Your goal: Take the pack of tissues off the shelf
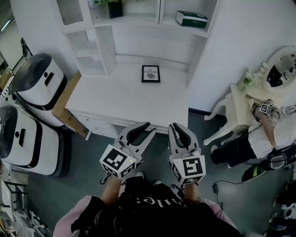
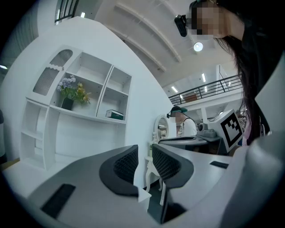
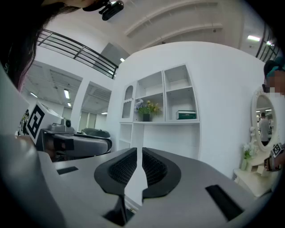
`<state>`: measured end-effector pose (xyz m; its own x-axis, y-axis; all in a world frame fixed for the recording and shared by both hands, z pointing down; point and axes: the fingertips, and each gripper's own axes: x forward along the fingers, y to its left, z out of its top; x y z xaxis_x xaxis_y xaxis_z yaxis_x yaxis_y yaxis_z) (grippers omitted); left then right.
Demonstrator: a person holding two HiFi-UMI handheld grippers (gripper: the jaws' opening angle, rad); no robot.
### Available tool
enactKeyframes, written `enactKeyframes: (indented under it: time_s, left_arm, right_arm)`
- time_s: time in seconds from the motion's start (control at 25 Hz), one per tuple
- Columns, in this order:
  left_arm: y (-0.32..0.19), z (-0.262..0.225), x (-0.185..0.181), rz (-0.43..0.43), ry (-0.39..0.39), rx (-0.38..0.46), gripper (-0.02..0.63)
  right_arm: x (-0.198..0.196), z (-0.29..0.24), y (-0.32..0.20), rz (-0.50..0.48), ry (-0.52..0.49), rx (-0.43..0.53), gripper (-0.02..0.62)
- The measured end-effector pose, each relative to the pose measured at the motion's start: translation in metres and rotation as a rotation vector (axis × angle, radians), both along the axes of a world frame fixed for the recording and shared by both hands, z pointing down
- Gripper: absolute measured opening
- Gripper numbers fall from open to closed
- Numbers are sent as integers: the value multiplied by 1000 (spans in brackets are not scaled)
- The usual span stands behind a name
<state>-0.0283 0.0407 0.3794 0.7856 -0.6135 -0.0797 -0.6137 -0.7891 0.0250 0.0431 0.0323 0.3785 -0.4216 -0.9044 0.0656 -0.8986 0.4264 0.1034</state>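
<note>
The pack of tissues [image 1: 191, 19] is lying on the shelf [image 1: 170, 21] at the upper right of the head view, well apart from both grippers low at centre. The left gripper [image 1: 149, 128] is holding its fingers slightly apart on nothing; the right gripper [image 1: 178, 125] is pressing its fingers together, empty. Arriving with closed fingers would probably shove the pack deeper; a careless reach might clip the potted plant [image 1: 114, 9] alongside. The frame edge is cutting off the shelf's top; the pack's print is too small to read.

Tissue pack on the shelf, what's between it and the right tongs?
Head view: between right tongs and tissue pack, only bare white desktop; framed picture sits left.
</note>
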Motion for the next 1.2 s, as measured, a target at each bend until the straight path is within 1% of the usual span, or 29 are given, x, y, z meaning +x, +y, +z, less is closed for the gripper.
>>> enactKeyframes:
  time_s: [0.48,0.76,0.96,1.2]
  left_arm:
    - [-21,4,-15,9,7,-14,109]
    - [-33,4,-32,22,3,-11,109]
    - [-40,8,-47,33,5,-12,109]
    - [-43,19,-57,59,16,-36,109]
  right_arm:
    - [-17,5,-27,-5,2,-4,66]
    - [-37,4,-41,-9,-18,-2,66]
    - [-50,9,-46,7,-27,-8,66]
    - [-59,26,-49,33,-45,-51,66]
